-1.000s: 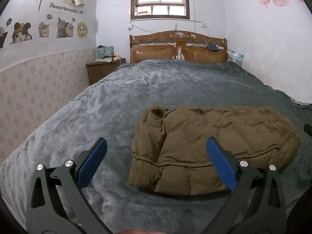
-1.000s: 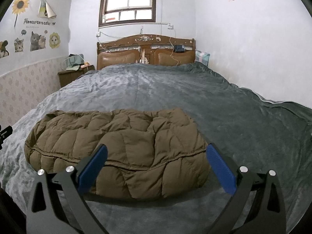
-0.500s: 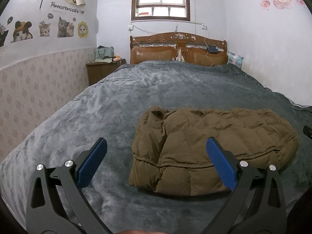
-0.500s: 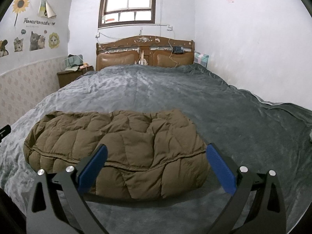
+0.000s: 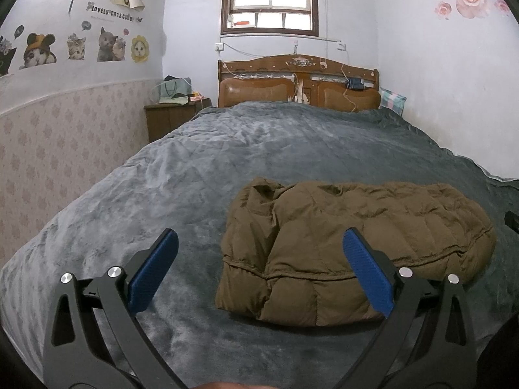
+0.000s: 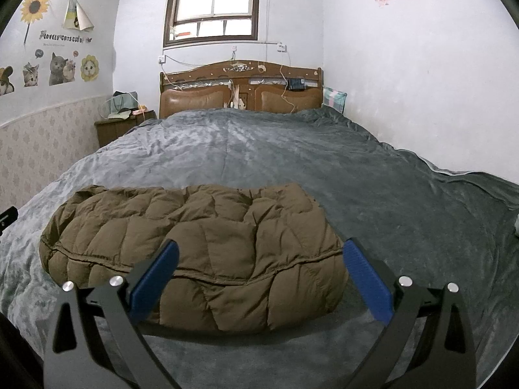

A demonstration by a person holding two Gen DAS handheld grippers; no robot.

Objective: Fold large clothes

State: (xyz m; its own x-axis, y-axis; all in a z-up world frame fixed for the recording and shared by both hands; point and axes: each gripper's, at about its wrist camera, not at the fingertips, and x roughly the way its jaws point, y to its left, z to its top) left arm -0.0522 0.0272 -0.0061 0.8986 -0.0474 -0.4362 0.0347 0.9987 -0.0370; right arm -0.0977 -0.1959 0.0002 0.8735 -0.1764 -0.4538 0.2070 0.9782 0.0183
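The jacket (image 5: 356, 253) is matt brown quilted cloth, puffy and creased. The blanket (image 5: 201, 175) looks like soft grey plush with a faint sheen. At twelve o'clock, the headboard (image 6: 240, 87) is glossy carved wood with leather-like panels.

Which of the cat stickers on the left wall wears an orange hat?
The cat sticker with the orange hat is the one nearest the camera of those fully in view; the grey kitten and the tabby kitten beside it are bareheaded.

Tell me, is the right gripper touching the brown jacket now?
Cannot tell. In the right wrist view the right gripper is open, its fingers framing the brown jacket, but neither a gap nor contact shows plainly.
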